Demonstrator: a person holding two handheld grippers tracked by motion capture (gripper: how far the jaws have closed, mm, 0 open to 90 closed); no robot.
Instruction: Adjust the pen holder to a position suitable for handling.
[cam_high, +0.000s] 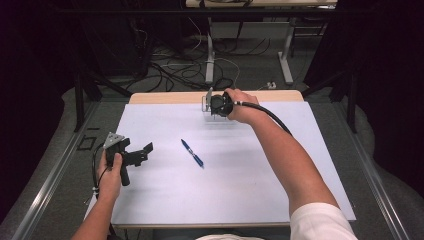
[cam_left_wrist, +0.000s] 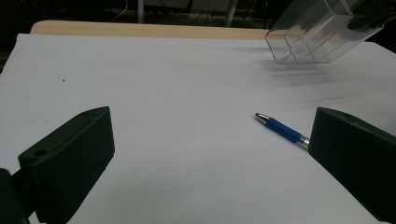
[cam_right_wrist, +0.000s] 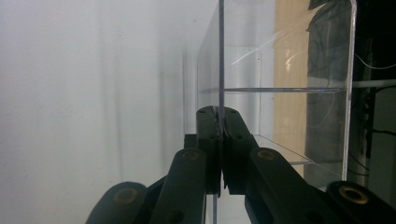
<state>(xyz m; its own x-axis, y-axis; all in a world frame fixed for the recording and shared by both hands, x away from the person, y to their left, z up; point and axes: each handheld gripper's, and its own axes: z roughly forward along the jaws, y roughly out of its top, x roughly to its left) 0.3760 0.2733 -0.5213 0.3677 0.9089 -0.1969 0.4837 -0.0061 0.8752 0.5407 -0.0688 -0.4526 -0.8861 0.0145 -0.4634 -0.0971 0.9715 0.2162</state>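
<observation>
While the right gripper (cam_right_wrist: 219, 122) clamps its jaws onto the thin wall of a clear plastic organizer (cam_right_wrist: 280, 88), the box sits at the far edge of the white mat (cam_high: 225, 185) — close to the strip of wooden tabletop (cam_high: 165, 97) beyond it. In the left gripper view the organizer (cam_left_wrist: 322, 35) appears tilted, its compartments leaning and its bottom corner just above the mat. The pads meet on the wall with nothing but that sheet of plastic between them (the wall runs straight up from the jaws in the right gripper view). The left gripper (cam_high: 137, 154) rests near the mat's left edge, jaws wide apart and holding nothing — a blue pen (cam_high: 192, 153) lies on the mat well apart from both grippers, between them.
</observation>
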